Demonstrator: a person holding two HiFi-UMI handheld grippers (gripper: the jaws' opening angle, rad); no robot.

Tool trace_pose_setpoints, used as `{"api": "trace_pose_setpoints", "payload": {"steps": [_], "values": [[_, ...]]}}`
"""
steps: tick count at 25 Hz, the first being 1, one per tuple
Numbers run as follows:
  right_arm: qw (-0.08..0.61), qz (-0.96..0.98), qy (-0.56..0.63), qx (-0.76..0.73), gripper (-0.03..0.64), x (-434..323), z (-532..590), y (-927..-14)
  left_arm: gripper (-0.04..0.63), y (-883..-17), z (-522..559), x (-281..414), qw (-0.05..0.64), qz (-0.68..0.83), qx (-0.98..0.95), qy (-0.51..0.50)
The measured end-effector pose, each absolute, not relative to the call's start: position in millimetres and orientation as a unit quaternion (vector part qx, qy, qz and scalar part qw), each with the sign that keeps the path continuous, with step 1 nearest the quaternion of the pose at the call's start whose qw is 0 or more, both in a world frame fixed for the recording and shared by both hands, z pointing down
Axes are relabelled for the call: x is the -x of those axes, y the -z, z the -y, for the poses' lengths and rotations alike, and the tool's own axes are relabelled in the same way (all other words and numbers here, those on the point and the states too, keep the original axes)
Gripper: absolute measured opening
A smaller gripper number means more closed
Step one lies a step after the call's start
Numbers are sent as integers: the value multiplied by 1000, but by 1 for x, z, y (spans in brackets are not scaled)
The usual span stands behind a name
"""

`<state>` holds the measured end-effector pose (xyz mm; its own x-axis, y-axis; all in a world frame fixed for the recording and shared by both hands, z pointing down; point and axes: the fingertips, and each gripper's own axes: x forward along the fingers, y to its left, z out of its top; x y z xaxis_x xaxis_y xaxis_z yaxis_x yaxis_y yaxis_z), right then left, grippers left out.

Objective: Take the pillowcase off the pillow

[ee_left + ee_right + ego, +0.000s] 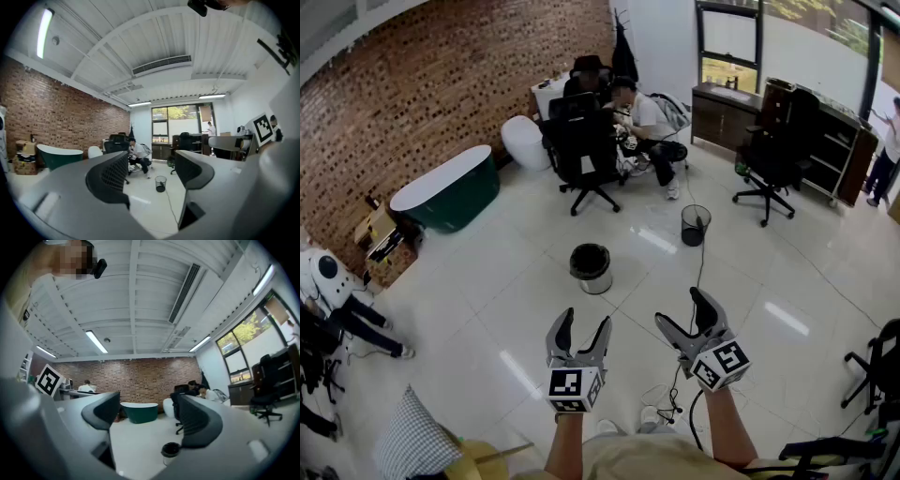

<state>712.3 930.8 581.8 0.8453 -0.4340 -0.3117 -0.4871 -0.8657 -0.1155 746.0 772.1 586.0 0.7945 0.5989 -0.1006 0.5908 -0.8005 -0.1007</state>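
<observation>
White glossy floor tiles (769, 272) spread across the big office below me, and a long brick wall (422, 103) runs along my left side. A dark green bathtub (450, 192) sits against that wall. Farther back, a seated person (642, 122) is just beside a black office chair (581, 150). What looks like the checked pillow (414, 433) shows at the lower left edge of my head view, well apart from both grippers. A black waste bin (591, 267) stands ahead of me, with a mesh bin (696, 225) beyond it. I hold my left gripper (584, 323) and right gripper (679, 307) side by side in the air, jaws spread wide with nothing between them.
</observation>
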Motion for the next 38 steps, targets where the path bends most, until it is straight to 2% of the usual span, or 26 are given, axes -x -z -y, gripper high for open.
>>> {"api": "trace_pose_setpoints", "payload": {"steps": [5, 10, 13, 22, 27, 33, 38], "values": [[98, -298, -137, 940, 390, -759, -858, -559, 282, -561, -699, -767, 41, 247, 965, -77], [109, -406, -122, 899, 390, -819, -707, -495, 284, -491, -556, -782, 51, 129, 988, -68], [118, -489, -121, 856, 390, -824, -633, -479, 284, -475, -497, -763, 58, 46, 995, -69], [124, -691, -107, 704, 390, -719, -425, -516, 285, -520, -341, -623, 69, -168, 981, -63], [132, -772, -105, 613, 390, -692, -368, -502, 284, -506, -308, -581, 79, -285, 953, -66], [139, -868, -94, 468, 390, -543, -304, -494, 284, -501, -280, -421, 86, -448, 888, -62], [146, -926, -84, 338, 390, -557, -287, -506, 284, -512, -292, -437, 89, -566, 817, -62]]}}
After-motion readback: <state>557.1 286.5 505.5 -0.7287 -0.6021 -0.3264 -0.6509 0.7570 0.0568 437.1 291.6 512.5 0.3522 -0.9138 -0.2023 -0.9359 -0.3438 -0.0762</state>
